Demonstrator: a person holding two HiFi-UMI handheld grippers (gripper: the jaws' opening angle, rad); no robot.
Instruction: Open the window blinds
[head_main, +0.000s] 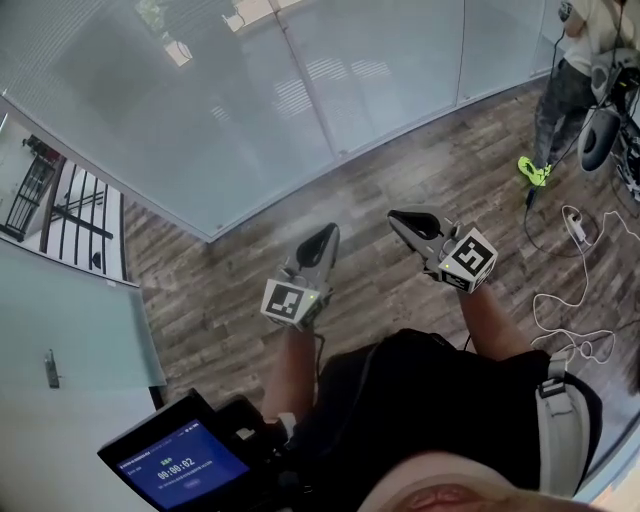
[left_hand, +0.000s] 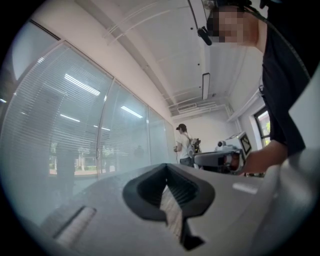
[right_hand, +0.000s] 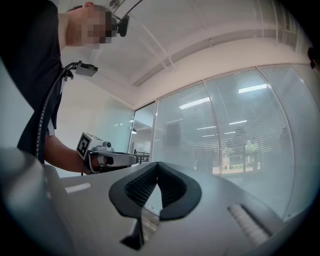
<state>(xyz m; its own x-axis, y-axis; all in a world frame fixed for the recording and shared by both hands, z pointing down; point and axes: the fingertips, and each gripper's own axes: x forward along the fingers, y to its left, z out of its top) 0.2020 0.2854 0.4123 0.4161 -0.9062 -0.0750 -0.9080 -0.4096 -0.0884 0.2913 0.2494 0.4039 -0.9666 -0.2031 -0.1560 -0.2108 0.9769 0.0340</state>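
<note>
The window blinds (head_main: 200, 90) are horizontal slats behind a long glass wall, with the slats turned closed. In the head view both grippers are held out at waist height over the wooden floor, a short way from the glass. My left gripper (head_main: 328, 233) is shut with nothing in it, tips pointing at the wall. My right gripper (head_main: 398, 215) is likewise shut and empty. From the left gripper view the blinds (left_hand: 60, 125) fill the left side beyond the closed tips of the left gripper (left_hand: 166, 167). In the right gripper view the blinds (right_hand: 225, 135) lie right of the right gripper (right_hand: 157, 164).
A person (head_main: 575, 70) stands at the far right by equipment. White cables (head_main: 580, 290) and a power strip (head_main: 578, 228) lie on the floor to the right. A frosted glass door (head_main: 50, 365) is at the left. A dark screen (head_main: 180, 465) sits at my waist.
</note>
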